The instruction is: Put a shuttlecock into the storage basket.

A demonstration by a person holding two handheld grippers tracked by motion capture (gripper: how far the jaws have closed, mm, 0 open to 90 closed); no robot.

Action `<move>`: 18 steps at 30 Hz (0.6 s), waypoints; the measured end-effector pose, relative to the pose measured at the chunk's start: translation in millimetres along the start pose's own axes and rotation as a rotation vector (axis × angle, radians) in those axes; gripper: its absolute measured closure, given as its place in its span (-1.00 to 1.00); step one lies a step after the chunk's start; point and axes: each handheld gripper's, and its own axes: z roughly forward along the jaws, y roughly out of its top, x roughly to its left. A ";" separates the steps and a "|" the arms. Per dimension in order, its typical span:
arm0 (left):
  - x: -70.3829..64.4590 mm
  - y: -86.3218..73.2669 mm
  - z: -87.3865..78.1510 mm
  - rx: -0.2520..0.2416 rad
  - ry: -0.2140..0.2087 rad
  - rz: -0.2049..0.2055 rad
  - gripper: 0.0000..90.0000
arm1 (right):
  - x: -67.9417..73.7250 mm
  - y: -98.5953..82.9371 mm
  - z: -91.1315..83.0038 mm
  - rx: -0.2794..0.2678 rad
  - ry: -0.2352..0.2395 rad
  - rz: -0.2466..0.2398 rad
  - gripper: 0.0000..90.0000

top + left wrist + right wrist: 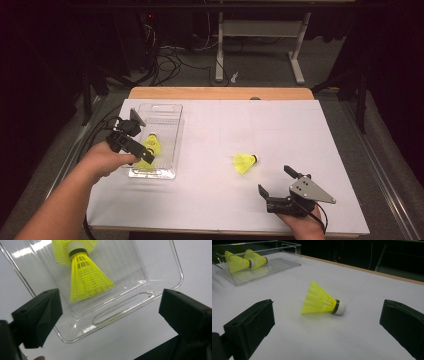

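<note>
Shuttlecock [323,302] lying mid-surface toward the near edge, featherlight with crushable mesh skirt, best pinched at its firm cork; right gripper [280,187] jaws apart, left gripper [132,145] jaws apart over the tray [176,135].

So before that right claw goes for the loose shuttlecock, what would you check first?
1. Right gripper open: ok, its jaws stand wide apart.
2. Shuttlecock in line: ok, it lies between and ahead of the jaws in the right gripper view.
3. Shuttlecock free: ok, it lies alone on its side on the table, nothing touching it.
4. Room in the bin: ok, two shuttlecocks lie at one end, the rest is bare.
5. Left gripper out of the way: not ok, it hangs open over the near end of the bin.
6. Which part to pinch safely, skirt or cork: cannot tell.
</note>
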 end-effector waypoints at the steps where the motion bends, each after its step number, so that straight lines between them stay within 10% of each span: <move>1: -0.5 0.3 0.5 0.002 -0.005 -0.001 -0.93 | 0.2 0.1 -0.1 -0.001 0.001 0.001 -1.00; 18: -8.4 7.2 -7.6 0.022 -0.018 0.009 -0.99 | -3.7 -1.1 1.2 0.001 -0.004 0.023 -1.00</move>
